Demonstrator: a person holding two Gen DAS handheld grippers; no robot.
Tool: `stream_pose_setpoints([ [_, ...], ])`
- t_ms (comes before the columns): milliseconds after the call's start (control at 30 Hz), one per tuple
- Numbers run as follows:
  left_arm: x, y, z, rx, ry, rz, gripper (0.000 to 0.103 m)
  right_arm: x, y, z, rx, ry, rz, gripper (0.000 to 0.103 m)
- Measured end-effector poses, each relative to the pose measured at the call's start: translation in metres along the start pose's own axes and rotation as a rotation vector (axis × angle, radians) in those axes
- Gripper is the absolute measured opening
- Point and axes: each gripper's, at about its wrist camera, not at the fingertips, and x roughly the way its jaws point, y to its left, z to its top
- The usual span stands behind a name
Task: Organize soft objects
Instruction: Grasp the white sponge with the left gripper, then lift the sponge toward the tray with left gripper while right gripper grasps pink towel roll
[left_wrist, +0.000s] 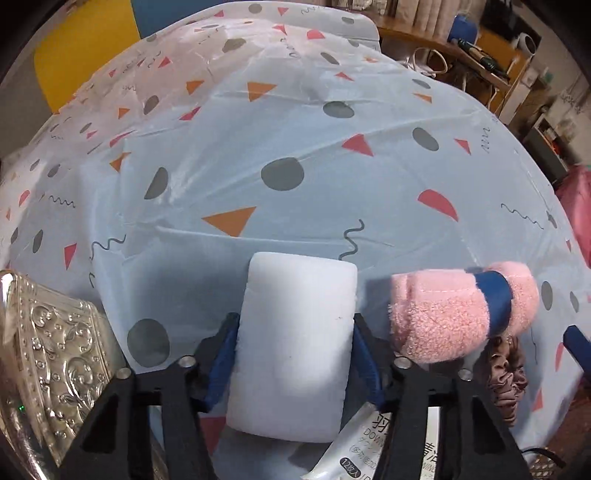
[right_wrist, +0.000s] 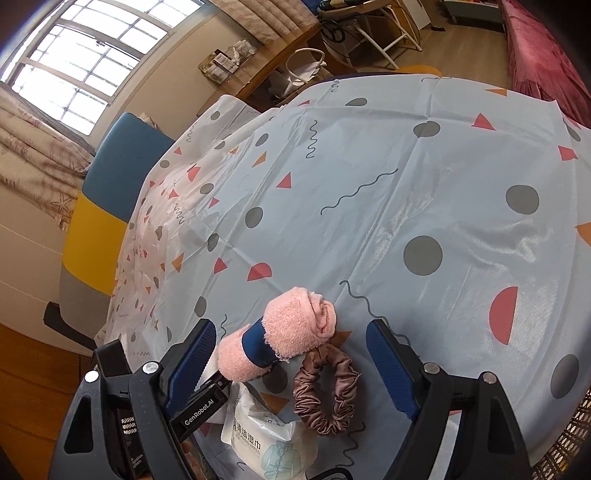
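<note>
My left gripper (left_wrist: 295, 354) pinches a white sponge (left_wrist: 295, 347) just above the table (left_wrist: 332, 184). My right gripper (right_wrist: 291, 365) hangs spread over the pink towel roll (right_wrist: 280, 336). Next, I judge, the sponge needs placing beside the towel.

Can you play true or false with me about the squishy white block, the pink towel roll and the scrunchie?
1. The left gripper squeezes the white sponge. True.
2. The pink towel roll has a yellow band around it. False: the band is dark blue.
3. The right gripper is clamped on the scrunchie. False: its jaws stand wide open, holding nothing.
4. The scrunchie lies right beside the towel roll. True.
5. The tablecloth is plain white. False: it is light blue with dots, triangles and squiggles.
</note>
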Motion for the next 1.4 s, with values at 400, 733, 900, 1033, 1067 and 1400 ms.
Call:
stream_pose_setpoints([
  [400, -0.016, 0.011, -0.004, -0.068, 0.028, -0.029, 0.056, 0.008, -0.004, -0.002, 0.010, 0.033, -0.031, 0.085],
  [733, -0.098, 0.064, 0.035, -0.196, -0.143, -0.089, 0.056, 0.019, 0.003, -0.009, -0.045, 0.095, -0.047, 0.085],
  [900, -0.137, 0.111, 0.034, -0.283, -0.218, -0.082, 0.056, 0.020, 0.021, -0.015, -0.157, 0.099, -0.079, 0.085],
  [1033, -0.171, 0.150, 0.025, -0.323, -0.283, -0.063, 0.056, 0.021, 0.054, -0.023, -0.374, 0.101, -0.106, 0.085],
  [1067, -0.181, 0.163, 0.020, -0.333, -0.303, -0.062, 0.056, 0.020, 0.065, -0.024, -0.452, 0.091, -0.124, 0.085],
  [1400, -0.223, 0.251, -0.044, -0.426, -0.359, -0.022, 0.056, 0.044, 0.112, -0.034, -1.147, 0.164, -0.271, 0.085],
])
